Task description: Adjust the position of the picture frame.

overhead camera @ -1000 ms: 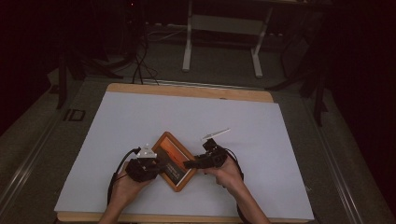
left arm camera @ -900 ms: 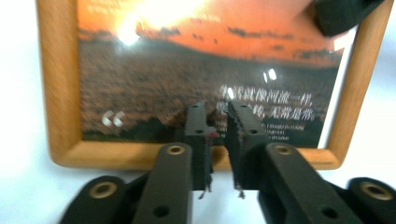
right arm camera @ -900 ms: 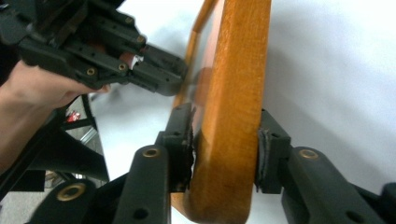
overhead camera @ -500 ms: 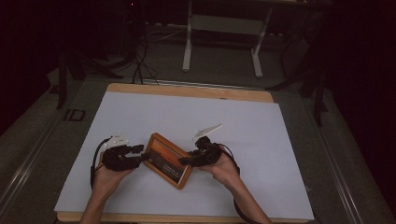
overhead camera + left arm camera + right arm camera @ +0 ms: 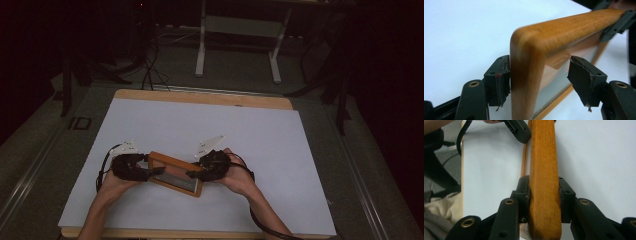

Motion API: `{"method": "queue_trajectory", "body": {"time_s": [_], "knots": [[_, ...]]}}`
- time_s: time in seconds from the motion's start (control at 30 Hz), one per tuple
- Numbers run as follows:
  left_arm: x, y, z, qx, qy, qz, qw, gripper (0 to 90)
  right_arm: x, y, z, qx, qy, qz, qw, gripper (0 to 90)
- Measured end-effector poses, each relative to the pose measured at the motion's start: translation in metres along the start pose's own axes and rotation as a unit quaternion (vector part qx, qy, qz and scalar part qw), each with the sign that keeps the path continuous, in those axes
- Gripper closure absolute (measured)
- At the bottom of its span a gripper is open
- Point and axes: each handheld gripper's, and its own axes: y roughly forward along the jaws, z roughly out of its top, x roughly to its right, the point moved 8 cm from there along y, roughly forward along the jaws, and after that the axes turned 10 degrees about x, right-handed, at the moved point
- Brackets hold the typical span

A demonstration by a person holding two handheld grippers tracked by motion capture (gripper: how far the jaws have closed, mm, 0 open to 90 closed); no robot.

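Observation:
A wooden picture frame with a glass pane stands tilted on edge above the white sheet between both hands. My right gripper has just been closing and is shut on its right end; in the right gripper view the pads press both faces of the wood. My left gripper is at the left end. Its jaws have just been opening and straddle the frame's corner, with the right pad clear of the glass.
The white sheet covers a table with a wooden rim. Beyond the far edge are dark floor, cables and a white stand's legs. A sleeve and cable show at the left of the right gripper view.
The left hand slid left off the frame and its jaws opened. The right hand lifted and turned the frame from lying diagonal to standing lengthwise between the grippers.

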Motion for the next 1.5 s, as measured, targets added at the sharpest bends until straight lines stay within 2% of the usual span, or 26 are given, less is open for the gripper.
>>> {"method": "queue_trajectory", "body": {"time_s": [0.07, 0.1, 0.2, 0.27, 0.3, 0.37, 0.4, 0.5, 0.53, 0.57, 0.63, 0.7, 0.8, 0.93, 1.03, 1.1, 1.23, 1.33, 1.4, 1.5], "knots": [[0.004, 0.001, 0.0, 0.002, 0.005, -0.02, 0.9998, 34.7, -0.001, 0.0, 0.001, -0.004, -0.019, 0.003, 0.9998, 68.9], [0.006, 0.001, 0.0, 0.001, 0.011, -0.024, 0.9997, 36.8, -0.002, -0.001, 0.002, -0.007, -0.038, 0.006, 0.9992, 69.0], [0.01, 0.002, 0.0, -0.006, 0.034, -0.016, 0.9993, 40.4, -0.001, -0.003, 0.002, -0.019, -0.059, 0.006, 0.9981, 69.0], [0.011, 0.002, 0.0, -0.008, 0.037, -0.016, 0.9992, 44.6, 0.001, -0.005, 0.002, -0.022, -0.065, 0.004, 0.9976, 68.8], [0.015, 0.003, 0.0, -0.013, 0.049, -0.015, 0.9986, 50.1, 0.009, -0.01, -0.001, -0.034, -0.068, -0.004, 0.9971, 66.0], [0.02, 0.005, -0.001, -0.022, 0.058, -0.02, 0.9979, 52.8, 0.013, -0.011, -0.003, -0.036, -0.067, -0.011, 0.9971, 64.3], [0.022, 0.006, -0.001, -0.028, 0.065, -0.023, 0.9972, 58.0, 0.019, -0.015, -0.004, -0.027, -0.049, -0.011, 0.9984, 60.8], [0.031, 0.009, -0.001, -0.041, 0.087, -0.028, 0.995, 61.9, 0.023, -0.018, -0.006, -0.021, -0.037, -0.015, 0.999, 56.3], [0.034, 0.01, -0.001, -0.044, 0.093, -0.032, 0.9942, 66.0, 0.025, -0.02, -0.008, -0.022, -0.031, -0.027, 0.9989, 50.1], [0.037, 0.011, -0.002, -0.047, 0.093, -0.039, 0.9938, 66.0, 0.025, -0.02, -0.008, -0.022, -0.031, -0.027, 0.9989, 50.1], [0.041, 0.012, -0.002, -0.052, 0.101, -0.034, 0.9929, 68.1, 0.027, -0.023, -0.009, -0.021, -0.025, -0.039, 0.9987, 46.0], [0.042, 0.012, -0.002, -0.055, 0.102, -0.029, 0.9929, 68.2, 0.028, -0.026, -0.01, -0.018, -0.021, -0.049, 0.9984, 43.6], [0.043, 0.012, -0.002, -0.048, 0.092, -0.024, 0.9943, 68.5, 0.029, -0.034, -0.013, -0.004, -0.009, -0.07, 0.9975, 37.3], [0.044, 0.013, 0.003, -0.033, 0.067, -0.022, 0.997, 68.7, 0.033, -0.046, -0.02, 0.018, 0.023, -0.089, 0.9956, 33.2], [0.046, 0.014, 0.007, -0.022, 0.051, -0.018, 0.9983, 68.8, 0.035, -0.051, -0.029, 0.025, 0.052, -0.093, 0.994, 32.8], [0.046, 0.015, 0.008, -0.017, 0.041, -0.018, 0.9988, 68.8, 0.037, -0.05, -0.037, 0.025, 0.071, -0.092, 0.9929, 32.8], [0.045, 0.015, 0.008, -0.016, 0.04, -0.017, 0.9989, 68.8, 0.039, -0.043, -0.056, 0.018, 0.1, -0.088, 0.9909, 31.1], [0.045, 0.015, 0.007, -0.018, 0.042, -0.019, 0.9988, 68.8, 0.044, -0.035, -0.062, 0.035, 0.114, -0.07, 0.9903, 32.8], [0.045, 0.015, 0.006, -0.023, 0.049, -0.02, 0.9983, 68.7, 0.046, -0.031, -0.061, 0.047, 0.116, -0.06, 0.9902, 36.7], [0.044, 0.014, 0.003, -0.03, 0.054, -0.022, 0.9979, 68.6, 0.045, -0.03, -0.055, 0.065, 0.102, -0.045, 0.9916, 43.6]]}}
